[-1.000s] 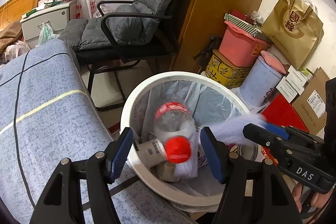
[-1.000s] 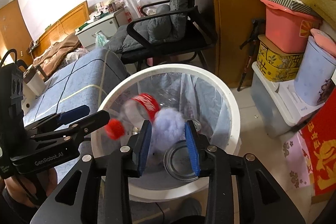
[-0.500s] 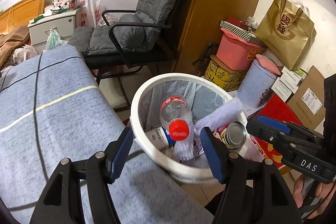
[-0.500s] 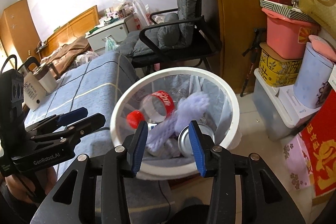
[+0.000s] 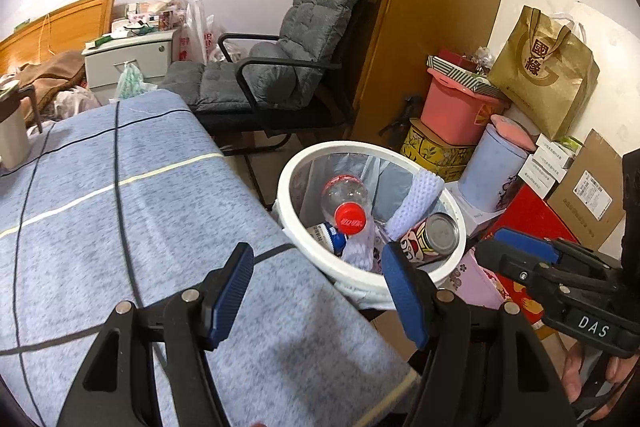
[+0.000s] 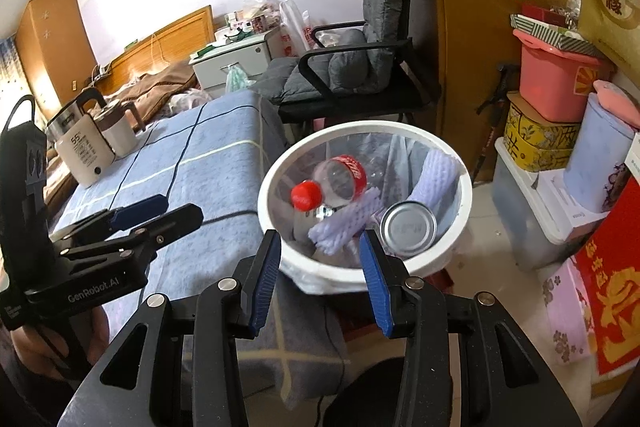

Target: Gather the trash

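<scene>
Nearest, the right gripper (image 6: 318, 267) and left gripper (image 5: 316, 293) both hover with fingers spread and nothing between them, above the blanket-covered tabletop (image 5: 120, 227). Just beyond its edge stands the white bin (image 6: 362, 269), lined with a clear bag, probably set there within easy reach. Inside lie the plastic bottle (image 6: 334, 181), foam netting (image 6: 436, 171) and can (image 6: 408, 227).

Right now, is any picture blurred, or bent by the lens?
Left wrist view: sharp, the wardrobe bows from fisheye, corners black. Right wrist view: also sharp, the trash bin in focus, bright daylight at the left edge.
</scene>
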